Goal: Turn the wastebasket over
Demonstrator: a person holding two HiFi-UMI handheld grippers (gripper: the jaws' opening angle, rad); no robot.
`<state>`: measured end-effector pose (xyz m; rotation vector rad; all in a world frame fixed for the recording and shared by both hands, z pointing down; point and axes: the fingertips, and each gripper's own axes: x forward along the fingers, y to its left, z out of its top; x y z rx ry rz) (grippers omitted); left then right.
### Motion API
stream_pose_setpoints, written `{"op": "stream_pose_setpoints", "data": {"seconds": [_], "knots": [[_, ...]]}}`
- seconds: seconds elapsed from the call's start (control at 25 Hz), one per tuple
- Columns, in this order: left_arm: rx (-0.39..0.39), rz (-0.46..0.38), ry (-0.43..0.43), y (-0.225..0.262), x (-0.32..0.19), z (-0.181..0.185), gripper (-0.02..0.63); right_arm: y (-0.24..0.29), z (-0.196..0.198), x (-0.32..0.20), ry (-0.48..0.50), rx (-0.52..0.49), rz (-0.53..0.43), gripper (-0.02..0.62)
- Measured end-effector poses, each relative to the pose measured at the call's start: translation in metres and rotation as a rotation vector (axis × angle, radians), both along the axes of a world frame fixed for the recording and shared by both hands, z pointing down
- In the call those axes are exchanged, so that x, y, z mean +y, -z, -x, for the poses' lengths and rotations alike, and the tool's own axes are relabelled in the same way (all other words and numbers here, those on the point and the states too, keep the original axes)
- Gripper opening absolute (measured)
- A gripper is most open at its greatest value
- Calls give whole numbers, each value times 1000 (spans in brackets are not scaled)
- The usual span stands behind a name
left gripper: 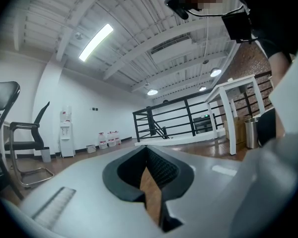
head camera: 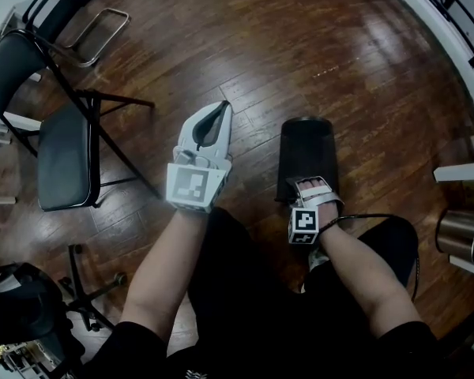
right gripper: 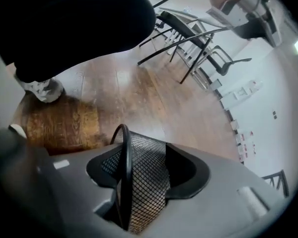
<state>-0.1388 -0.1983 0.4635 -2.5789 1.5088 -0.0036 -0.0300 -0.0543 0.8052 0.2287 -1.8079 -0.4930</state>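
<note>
Head view showed one mesh wastebasket (head camera: 306, 152), its rim between the parted jaws of the right tongs (head camera: 310, 185); the left tongs (head camera: 216, 115) hung closed and empty.

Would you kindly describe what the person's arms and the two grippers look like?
The left gripper and right gripper have white moulded shells with dark pads lining the jaws. Each carries a cube with black-and-white square markers at its wrist end. A thin black cable loops away from the right gripper. The arms are bare below short black sleeves.
</note>
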Motion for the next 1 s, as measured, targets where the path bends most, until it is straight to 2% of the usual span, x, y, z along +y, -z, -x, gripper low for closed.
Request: {"op": "stream_pose_setpoints", "data": {"seconds": [0.2,0.36,0.44,0.56,0.64,0.72,0.76,0.84,0.92,1.0], "knots": [[1,-2,10,-2,2,1,0,-5,-3,11,27,21,38,265],[8,-6,15,-2,4,1,0,-8,-19,16,48,84,2,317],[29,-13,-3,2,8,-4,0,-4,-34,11,28,132,-30,335],[105,-29,-103,17,26,-30,0,-5,-62,-1,-59,180,-35,375],[163,-20,-233,21,46,-64,0,-12,-81,-7,-112,218,-26,420],[178,2,-348,17,70,-96,0,-16,-88,-11,-140,235,-32,451],[159,13,-389,12,82,-107,0,-16,-87,-12,-144,228,-37,453],[73,33,-441,-3,98,-119,0,-15,-77,-15,-132,192,-43,453],[-16,48,-452,-16,102,-122,0,-15,-68,-16,-116,162,-49,451],[-62,49,-436,-21,100,-117,0,-16,-64,-15,-112,150,-56,446]]}}
